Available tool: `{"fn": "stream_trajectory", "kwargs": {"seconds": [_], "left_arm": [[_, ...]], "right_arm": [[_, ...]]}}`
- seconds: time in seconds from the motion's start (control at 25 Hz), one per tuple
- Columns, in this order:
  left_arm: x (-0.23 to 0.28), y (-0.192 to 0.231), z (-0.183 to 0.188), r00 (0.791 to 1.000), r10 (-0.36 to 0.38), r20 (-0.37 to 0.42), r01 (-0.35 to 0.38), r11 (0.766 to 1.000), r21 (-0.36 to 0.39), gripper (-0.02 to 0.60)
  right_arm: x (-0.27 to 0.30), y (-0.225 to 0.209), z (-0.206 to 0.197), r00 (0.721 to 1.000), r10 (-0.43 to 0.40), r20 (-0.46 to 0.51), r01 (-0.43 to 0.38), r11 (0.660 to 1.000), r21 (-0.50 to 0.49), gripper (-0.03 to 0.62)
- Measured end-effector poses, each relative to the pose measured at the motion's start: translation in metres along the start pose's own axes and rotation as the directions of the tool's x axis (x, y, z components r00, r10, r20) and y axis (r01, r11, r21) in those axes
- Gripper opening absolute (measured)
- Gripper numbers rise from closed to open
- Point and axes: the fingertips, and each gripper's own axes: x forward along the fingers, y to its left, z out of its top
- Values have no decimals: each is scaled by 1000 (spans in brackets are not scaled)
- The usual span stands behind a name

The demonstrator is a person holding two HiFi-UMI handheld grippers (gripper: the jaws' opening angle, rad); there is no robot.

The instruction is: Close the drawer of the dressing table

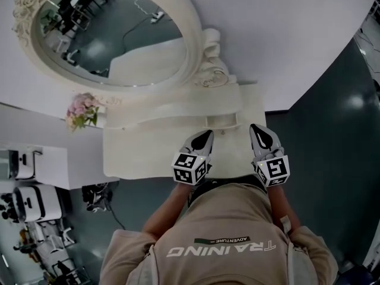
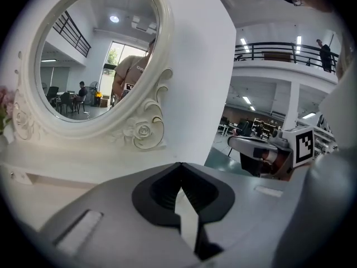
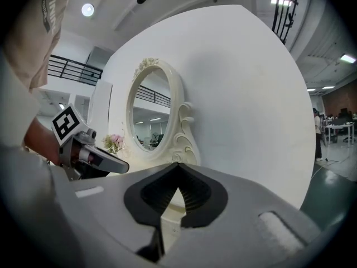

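Observation:
The cream dressing table [image 1: 148, 153] with its oval mirror [image 1: 113, 34] stands against a white wall. A small drawer [image 1: 224, 122] in its raised back part looks pulled out a little. My left gripper [image 1: 203, 136] hovers over the tabletop just left of that drawer, jaws together and empty. My right gripper [image 1: 256, 129] is level with it on the drawer's right, also shut on nothing. In the left gripper view the left gripper [image 2: 179, 166] points at the mirror frame [image 2: 142, 130]. The right gripper [image 3: 177, 166] faces the mirror [image 3: 150, 116] too, with cream table showing through the gap.
A pink flower bunch [image 1: 82, 108] sits at the table's back left corner. White machines and cables [image 1: 35, 200] crowd the floor to the left. Grey-green floor [image 1: 332, 135] lies to the right of the table. The person's torso [image 1: 225, 236] is close to the table's front edge.

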Motion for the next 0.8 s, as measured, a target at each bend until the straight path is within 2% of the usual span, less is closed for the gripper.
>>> {"fn": "stream_trajectory", "kwargs": {"seconds": [0.4,0.64,0.8], "left_arm": [[31,3,-47,992,30,-126,-41,996,-84,18],[43,1,-75,982,-5,-186,-17,993,-117,18],[55,5,-107,966,-16,-260,-19,991,-133,18]], "right_arm": [[9,-4,-19,994,95,-53,-94,995,21,2],[7,10,-30,990,121,-76,-119,993,23,2],[5,19,-37,986,134,-99,-132,991,25,2]]}}
